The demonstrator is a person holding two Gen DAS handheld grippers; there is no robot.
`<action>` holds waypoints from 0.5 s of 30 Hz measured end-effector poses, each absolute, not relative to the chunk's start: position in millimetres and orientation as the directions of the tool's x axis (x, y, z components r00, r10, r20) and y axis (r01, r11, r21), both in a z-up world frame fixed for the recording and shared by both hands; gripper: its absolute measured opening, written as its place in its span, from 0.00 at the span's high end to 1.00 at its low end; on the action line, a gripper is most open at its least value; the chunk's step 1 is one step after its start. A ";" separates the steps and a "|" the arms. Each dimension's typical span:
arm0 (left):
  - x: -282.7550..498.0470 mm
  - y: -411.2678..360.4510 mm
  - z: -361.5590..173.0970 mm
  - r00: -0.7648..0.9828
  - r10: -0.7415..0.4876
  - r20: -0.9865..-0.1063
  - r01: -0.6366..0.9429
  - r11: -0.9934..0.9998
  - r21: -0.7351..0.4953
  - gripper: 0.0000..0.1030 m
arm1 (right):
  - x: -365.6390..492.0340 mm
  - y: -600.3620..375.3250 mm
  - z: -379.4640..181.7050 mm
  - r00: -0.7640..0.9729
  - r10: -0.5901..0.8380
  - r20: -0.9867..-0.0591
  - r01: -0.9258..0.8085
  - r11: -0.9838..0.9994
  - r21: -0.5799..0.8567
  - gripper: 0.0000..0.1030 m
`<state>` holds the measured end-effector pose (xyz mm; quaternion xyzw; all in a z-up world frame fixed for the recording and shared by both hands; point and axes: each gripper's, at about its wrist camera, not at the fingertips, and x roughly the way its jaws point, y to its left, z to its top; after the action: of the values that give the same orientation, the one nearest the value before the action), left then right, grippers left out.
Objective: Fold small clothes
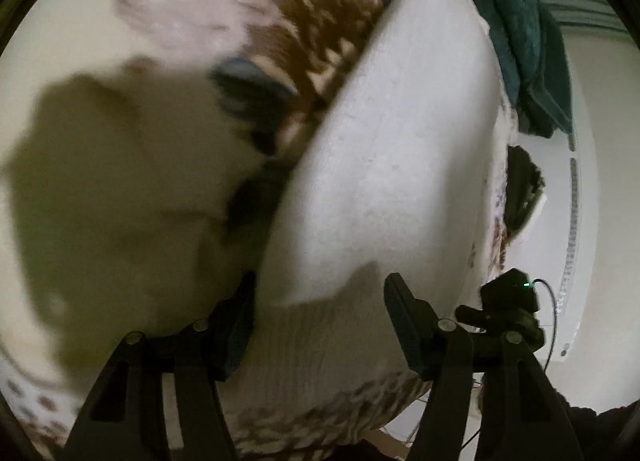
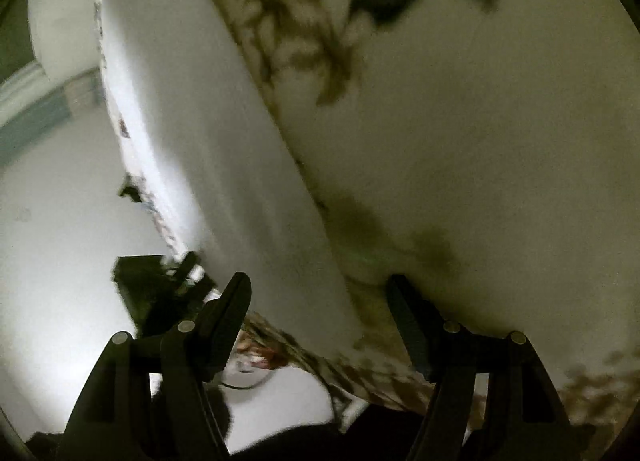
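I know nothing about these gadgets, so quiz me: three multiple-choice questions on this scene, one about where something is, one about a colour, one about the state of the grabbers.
1. Where does the dark green cloth lie in the left wrist view?
A. upper right, past the white garment
B. between the fingers
C. lower left corner

2. What colour is the garment being folded?
A. red
B. white
C. black

3. How do the two grippers stand?
A. both clamped on cloth
B. one shut, one open
C. both open

Answers:
1. A: the green cloth sits at the upper right edge, beyond the garment.
2. B: the long fabric on the leaf-patterned bedsheet is plain white.
3. C: the left gripper and right gripper each show fingers spread wide, with cloth seen in the gap.
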<state>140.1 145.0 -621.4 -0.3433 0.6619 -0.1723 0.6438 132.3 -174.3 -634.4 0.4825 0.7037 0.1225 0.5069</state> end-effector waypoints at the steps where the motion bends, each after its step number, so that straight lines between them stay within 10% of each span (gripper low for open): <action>1: 141.3 141.9 -622.5 0.070 -0.679 -0.731 -0.234 0.701 -0.674 0.37 | 131.0 -172.1 -636.0 -0.004 0.812 -0.584 0.555 0.488 0.674 0.30; 6: 140.4 128.9 -618.2 0.113 -0.695 -0.710 -0.209 0.682 -0.701 0.42 | 127.1 -157.2 -638.3 0.053 0.834 -0.550 0.552 0.434 0.712 0.42; 8: 135.9 120.3 -611.1 0.123 -0.633 -0.765 -0.182 0.743 -0.644 0.88 | 125.5 -152.3 -636.5 0.047 0.820 -0.571 0.544 0.458 0.703 0.79; 15: 126.0 116.8 -575.3 0.203 -0.595 -0.777 -0.176 0.759 -0.627 0.90 | 121.4 -150.6 -607.3 0.103 0.794 -0.599 0.531 0.465 0.708 0.85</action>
<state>126.0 116.8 -575.3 -0.3144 0.6137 -0.1477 0.7090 121.4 -150.6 -607.3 0.5030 0.6588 0.1205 0.5463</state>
